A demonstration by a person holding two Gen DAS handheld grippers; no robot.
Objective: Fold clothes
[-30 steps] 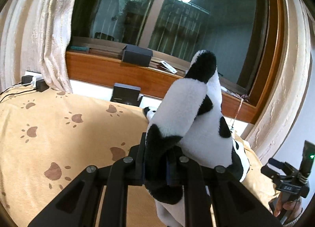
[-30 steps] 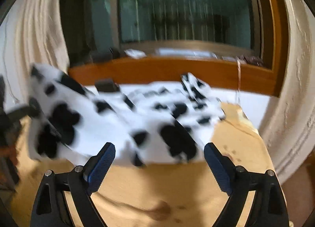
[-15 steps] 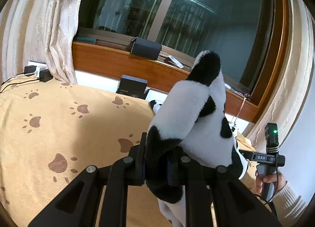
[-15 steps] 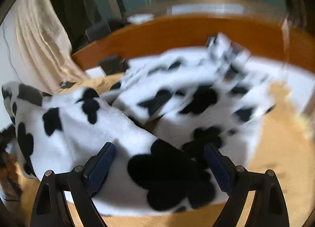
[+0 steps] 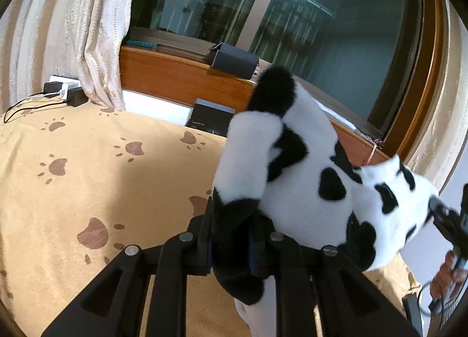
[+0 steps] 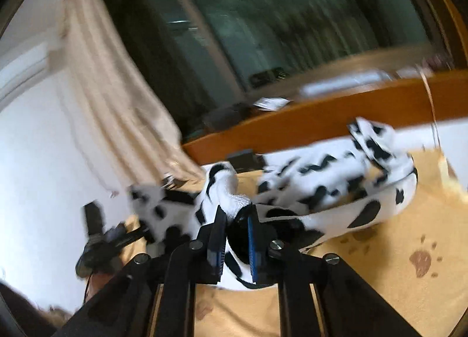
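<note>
Chargers (image 5: 63,93) in left view, garment (image 6: 336,191) spread in right

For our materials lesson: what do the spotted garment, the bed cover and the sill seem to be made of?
Garment: probably plush fleece, with a fuzzy matte pile and soft edges.
Bed cover: looks like suede-like woven cloth, matte tan with paw prints; the exact fibre is unclear.
Sill: wood or wood veneer, with an orange-brown grain and slight sheen.

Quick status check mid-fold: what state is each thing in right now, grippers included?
Cow-print fleece garment: bunched, partly lifted off the bed, gripped at two spots.
Left gripper: shut on the garment.
Right gripper: jaws just closed, shut on the garment.
Paw-print bedspread: spread flat.
Curtain: drawn aside.
</note>
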